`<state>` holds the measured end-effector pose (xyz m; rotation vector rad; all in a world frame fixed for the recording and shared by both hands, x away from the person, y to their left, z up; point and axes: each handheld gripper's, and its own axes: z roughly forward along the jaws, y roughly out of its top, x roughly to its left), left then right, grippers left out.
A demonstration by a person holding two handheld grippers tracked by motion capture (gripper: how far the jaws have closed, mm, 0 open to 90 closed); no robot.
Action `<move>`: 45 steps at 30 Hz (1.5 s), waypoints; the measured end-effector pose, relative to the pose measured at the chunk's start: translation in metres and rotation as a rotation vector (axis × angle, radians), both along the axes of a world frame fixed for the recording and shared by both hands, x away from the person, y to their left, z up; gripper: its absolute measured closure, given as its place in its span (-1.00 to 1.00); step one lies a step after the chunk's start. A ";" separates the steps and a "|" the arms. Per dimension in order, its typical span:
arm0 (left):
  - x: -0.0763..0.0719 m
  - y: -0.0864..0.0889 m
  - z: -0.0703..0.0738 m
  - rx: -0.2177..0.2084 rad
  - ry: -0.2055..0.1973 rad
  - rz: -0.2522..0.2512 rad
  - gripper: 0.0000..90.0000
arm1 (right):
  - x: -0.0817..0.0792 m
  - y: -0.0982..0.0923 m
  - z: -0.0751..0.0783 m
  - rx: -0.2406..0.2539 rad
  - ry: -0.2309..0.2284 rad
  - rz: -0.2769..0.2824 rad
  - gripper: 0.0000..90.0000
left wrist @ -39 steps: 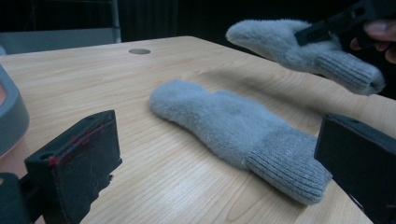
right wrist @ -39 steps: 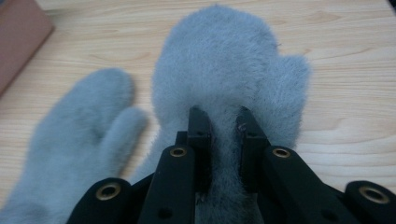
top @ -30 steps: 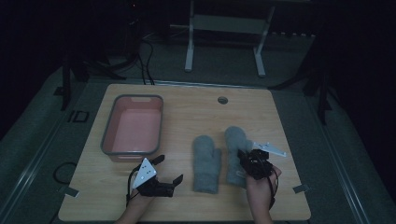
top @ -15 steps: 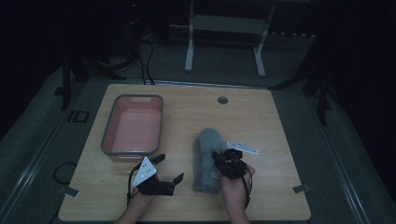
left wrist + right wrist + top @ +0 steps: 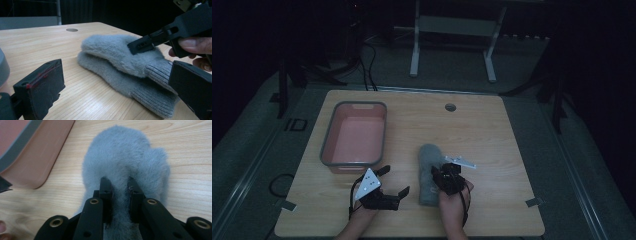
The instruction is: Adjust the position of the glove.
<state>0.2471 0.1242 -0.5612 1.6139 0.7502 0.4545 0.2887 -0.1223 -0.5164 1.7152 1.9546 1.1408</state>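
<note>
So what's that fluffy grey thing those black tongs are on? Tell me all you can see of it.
It is a grey mitten, fuzzy like fleece, with a ribbed knit cuff. It lies flat on top of a second matching mitten, the pair stacked on the wooden table to the right of a pink tray. The right tongs are closed on a pinch of the top mitten's fluff. The left tongs stand open beside the pair, not touching.

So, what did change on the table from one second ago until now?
The right gripper, clamped on a grey mitten, carried it leftward and set it on top of the other mitten, so the pair now lies stacked. The left gripper, jaws open, and the pink tray kept their places.
</note>
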 end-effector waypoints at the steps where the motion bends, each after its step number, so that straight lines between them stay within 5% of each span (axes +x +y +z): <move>1: 0.000 0.000 0.000 -0.003 0.001 -0.001 -0.99 | 0.001 0.000 -0.003 -0.001 0.004 -0.008 0.74; 7: 0.001 0.000 -0.001 -0.003 0.009 0.005 -0.99 | 0.001 0.009 -0.015 -0.020 0.002 0.028 0.59; 15: 0.001 0.003 0.000 -0.027 0.006 -0.011 -0.99 | 0.001 0.001 0.005 -0.002 -0.022 0.104 0.22; 22: 0.001 0.003 -0.001 -0.005 -0.002 0.018 -0.99 | 0.014 -0.025 0.021 -0.101 -0.107 0.192 -0.14; 28: 0.001 -0.001 -0.004 0.027 0.023 0.007 -0.99 | 0.030 -0.043 0.023 -0.105 -0.043 0.297 -0.62; 31: 0.000 -0.001 -0.004 0.041 0.014 0.009 -0.99 | 0.034 -0.050 0.017 -0.093 0.006 0.369 -0.69; 33: -0.001 0.000 -0.004 0.044 0.018 0.015 -0.99 | 0.034 -0.052 0.016 -0.094 -0.001 0.391 -0.67; 35: -0.001 0.000 -0.005 0.033 0.054 0.012 -0.99 | 0.032 -0.062 0.010 -0.074 -0.053 0.483 -0.66; 39: -0.002 -0.002 -0.005 0.064 0.080 0.014 -0.99 | 0.030 -0.077 0.005 -0.140 -0.116 0.569 -0.66; 45: 0.001 -0.006 -0.002 0.063 0.149 0.007 -0.99 | 0.035 -0.100 0.013 -0.101 -0.151 0.601 -0.66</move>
